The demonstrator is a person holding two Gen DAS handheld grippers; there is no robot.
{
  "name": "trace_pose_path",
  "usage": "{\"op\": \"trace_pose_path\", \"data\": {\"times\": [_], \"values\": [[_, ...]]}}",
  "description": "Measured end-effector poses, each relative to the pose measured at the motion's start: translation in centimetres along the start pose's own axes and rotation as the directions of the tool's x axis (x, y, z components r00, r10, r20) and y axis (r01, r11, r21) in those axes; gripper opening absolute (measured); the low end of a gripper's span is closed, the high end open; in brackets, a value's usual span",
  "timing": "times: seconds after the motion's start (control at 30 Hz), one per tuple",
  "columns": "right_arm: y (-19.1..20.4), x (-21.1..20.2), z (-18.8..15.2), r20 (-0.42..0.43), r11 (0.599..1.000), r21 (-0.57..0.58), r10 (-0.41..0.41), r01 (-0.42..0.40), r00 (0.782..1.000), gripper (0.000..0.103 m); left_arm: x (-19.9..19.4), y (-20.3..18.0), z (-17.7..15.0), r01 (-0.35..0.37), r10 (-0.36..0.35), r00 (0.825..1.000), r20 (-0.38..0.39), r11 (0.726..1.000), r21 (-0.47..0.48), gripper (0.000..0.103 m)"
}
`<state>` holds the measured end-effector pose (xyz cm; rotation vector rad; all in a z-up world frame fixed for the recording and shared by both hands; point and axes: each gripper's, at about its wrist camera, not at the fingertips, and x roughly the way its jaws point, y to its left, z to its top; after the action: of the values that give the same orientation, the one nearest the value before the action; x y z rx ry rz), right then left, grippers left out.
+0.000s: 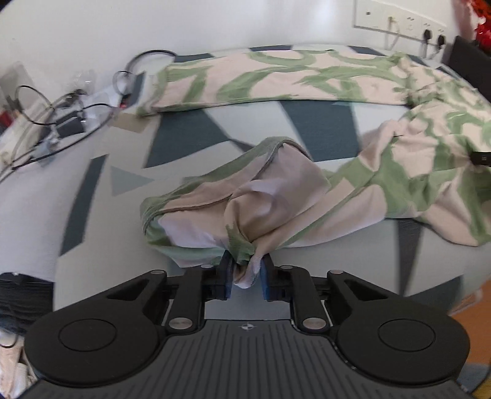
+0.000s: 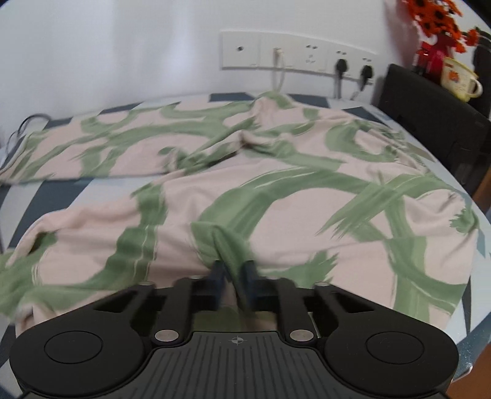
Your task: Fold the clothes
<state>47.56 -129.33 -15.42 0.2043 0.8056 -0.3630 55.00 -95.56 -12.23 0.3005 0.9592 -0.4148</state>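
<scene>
A cream garment with green brush-stroke pattern (image 1: 276, 79) lies across a table with a blue-and-grey geometric cloth (image 1: 190, 129). One long part stretches along the far edge; another part is bunched near me. My left gripper (image 1: 245, 270) is shut on a bunched hem of the garment (image 1: 242, 242), held just above the table. In the right wrist view the garment (image 2: 276, 190) spreads over most of the table. My right gripper (image 2: 234, 270) is shut on a green fold of the garment (image 2: 228, 245) at its near edge. The tip of the right gripper (image 1: 481, 158) shows at the left view's right edge.
Black cables and small clutter (image 1: 61, 113) lie at the table's far left. A wall socket strip with plugs (image 2: 307, 55) is behind the table. A black chair back (image 2: 429, 116), a cup (image 2: 460, 78) and orange flowers (image 2: 435, 18) stand at the right.
</scene>
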Motion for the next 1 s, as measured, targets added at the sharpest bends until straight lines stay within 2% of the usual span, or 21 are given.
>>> {"op": "trace_pose_path", "data": {"times": [0.1, 0.17, 0.2, 0.23, 0.3, 0.5, 0.57, 0.63, 0.7, 0.73, 0.77, 0.8, 0.83, 0.87, 0.93, 0.97, 1.0], "values": [[-2.1, 0.5, 0.5, -0.008, 0.997, 0.074, -0.030, 0.031, 1.000, 0.006, -0.4, -1.2, 0.3, 0.055, -0.055, 0.998, -0.013, 0.998, 0.007, 0.017], [-3.9, 0.8, 0.6, -0.009, 0.993, 0.106, -0.051, 0.052, 0.999, 0.006, -0.6, -2.3, 0.3, 0.074, -0.074, 0.997, -0.007, 0.996, 0.045, 0.022], [-4.8, 0.9, 0.6, -0.005, 0.991, 0.117, -0.070, 0.070, 0.998, 0.006, -0.6, -2.8, 0.4, 0.075, -0.075, 0.997, -0.002, 0.995, 0.069, 0.031], [-5.8, 1.1, 0.6, 0.000, 0.988, 0.124, -0.088, 0.087, 0.996, 0.006, -0.6, -3.3, 0.4, 0.075, -0.076, 0.997, 0.002, 0.993, 0.092, 0.050], [-7.4, 1.4, 0.6, 0.010, 0.983, 0.141, -0.123, 0.120, 0.992, 0.006, -0.5, -3.9, 0.6, 0.055, -0.058, 0.998, 0.021, 0.993, 0.107, 0.068], [-9.8, 2.7, 1.7, -0.006, 0.945, 0.250, -0.218, 0.212, 0.976, 0.007, -0.4, -3.2, 1.9, 0.081, -0.084, 0.995, 0.052, 0.995, 0.054, 0.068], [-10.1, 2.9, 2.0, -0.021, 0.935, 0.277, -0.222, 0.219, 0.975, 0.007, -1.3, -2.1, 2.3, 0.156, -0.157, 0.984, 0.082, 0.988, 0.017, 0.070], [-10.4, 3.0, 2.2, -0.036, 0.925, 0.316, -0.210, 0.210, 0.977, 0.009, -2.0, -0.4, 2.4, 0.259, -0.251, 0.962, 0.110, 0.964, -0.059, 0.082], [-10.4, 2.7, 2.3, -0.048, 0.918, 0.345, -0.190, 0.195, 0.981, 0.017, -2.0, 1.4, 2.5, 0.243, -0.221, 0.966, 0.134, 0.955, -0.173, 0.090], [-10.3, 2.3, 2.1, -0.039, 0.914, 0.365, -0.175, 0.177, 0.984, 0.027, -1.4, 2.0, 2.6, 0.179, -0.156, 0.981, 0.116, 0.957, -0.229, 0.089], [-10.2, 1.7, 1.9, -0.022, 0.911, 0.382, -0.157, 0.153, 0.987, 0.031, -0.7, 2.7, 2.8, 0.102, -0.080, 0.993, 0.088, 0.954, -0.283, 0.086], [-10.0, 1.1, 1.6, -0.004, 0.908, 0.399, -0.139, 0.129, 0.990, 0.031, 0.0, 3.2, 2.9, 0.057, -0.036, 0.997, 0.069, 0.940, -0.335, 0.070], [-9.8, 0.6, 1.4, 0.009, 0.907, 0.409, -0.117, 0.103, 0.993, 0.031, 0.7, 3.9, 3.0, 0.074, -0.047, 0.996, 0.076, 0.915, -0.398, 0.063], [-9.5, 0.1, 1.2, 0.019, 0.907, 0.415, -0.091, 0.075, 0.996, 0.032, 1.5, 4.7, 3.0, 0.128, -0.095, 0.991, 0.094, 0.873, -0.471, 0.063], [-8.8, -0.9, 0.9, 0.037, 0.906, 0.424, -0.034, 0.016, 0.999, 0.032, 3.1, 5.7, 3.2, 0.240, -0.205, 0.970, 0.127, 0.765, -0.597, 0.063], [-8.5, -1.2, 0.8, 0.042, 0.905, 0.425, 0.003, -0.020, 0.999, 0.032, 3.9, 5.8, 3.4, 0.266, -0.235, 0.963, 0.133, 0.733, -0.626, 0.063], [-8.1, -1.5, 0.8, 0.047, 0.903, 0.425, 0.040, -0.056, 0.998, 0.032, 4.5, 5.6, 3.7, 0.260, -0.231, 0.964, 0.129, 0.732, -0.629, 0.063]]}}
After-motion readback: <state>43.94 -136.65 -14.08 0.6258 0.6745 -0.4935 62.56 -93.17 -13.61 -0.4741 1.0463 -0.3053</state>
